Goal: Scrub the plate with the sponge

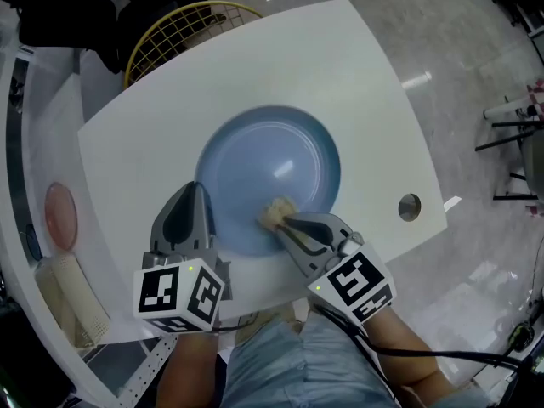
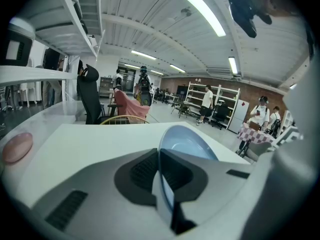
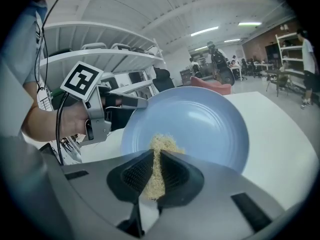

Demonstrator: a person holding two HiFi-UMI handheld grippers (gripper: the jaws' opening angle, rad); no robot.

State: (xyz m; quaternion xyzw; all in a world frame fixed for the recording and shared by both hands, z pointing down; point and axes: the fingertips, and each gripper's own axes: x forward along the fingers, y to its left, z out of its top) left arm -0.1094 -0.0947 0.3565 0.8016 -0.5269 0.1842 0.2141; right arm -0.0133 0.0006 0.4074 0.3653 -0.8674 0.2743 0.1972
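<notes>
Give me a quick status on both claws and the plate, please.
Left claw shut on plate rim, plate tilted. Right claw shut on sponge, pressed to plate. Nothing blocking the scrub.

left hand-held gripper [image 1: 197,189] clamped on plate [image 1: 272,151] | right hand-held gripper [image 1: 286,222] clamped on sponge [image 1: 275,212]

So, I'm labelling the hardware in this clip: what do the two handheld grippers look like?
Both the left gripper and right gripper have light grey moulded bodies with dark textured pads inside the jaws. Each carries a cube of black-and-white square markers with a small green light. A black cable trails from the right one.
</notes>
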